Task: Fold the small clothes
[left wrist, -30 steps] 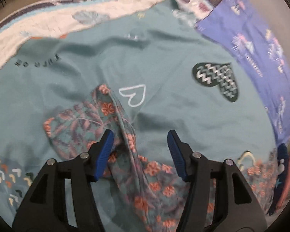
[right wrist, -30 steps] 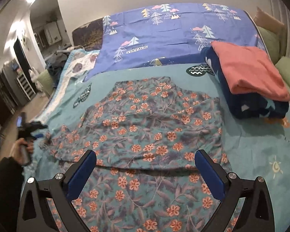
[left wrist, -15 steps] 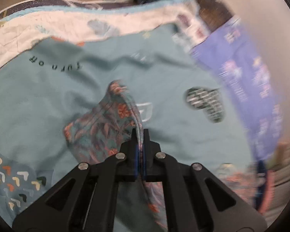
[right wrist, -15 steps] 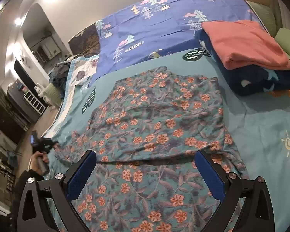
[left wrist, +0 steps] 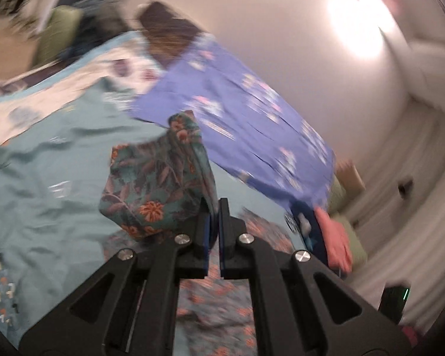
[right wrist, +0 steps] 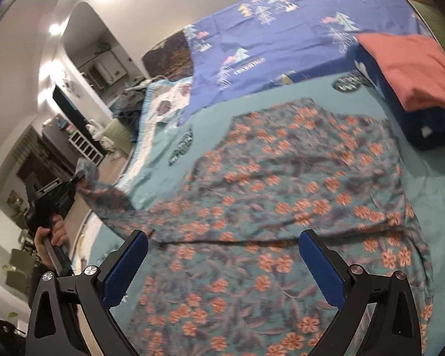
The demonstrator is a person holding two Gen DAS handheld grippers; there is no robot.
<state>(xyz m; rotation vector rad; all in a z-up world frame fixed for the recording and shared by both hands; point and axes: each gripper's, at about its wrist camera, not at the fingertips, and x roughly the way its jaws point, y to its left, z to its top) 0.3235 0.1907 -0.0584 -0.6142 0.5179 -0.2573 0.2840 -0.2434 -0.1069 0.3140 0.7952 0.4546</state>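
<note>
Two claws: left claw (left wrist: 213, 225) pinching floral garment (right wrist: 281, 195) sleeve, lifted off bedspread (right wrist: 430, 178); right claw (right wrist: 222, 262) spread, empty.

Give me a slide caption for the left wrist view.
Left tool shut on a sleeve of the floral shirt, lifting it above the teal bedspread.

A bed with a teal sheet (right wrist: 436, 184) fills the room, a blue tree-print cover (right wrist: 281, 29) lying at its twelve o'clock end against a plain white wall (right wrist: 169, 3). At nine o'clock an arched doorway (right wrist: 86, 47) opens onto a lit room with shelves, and bright ceiling light (left wrist: 356, 26) glares on the wall.
</note>
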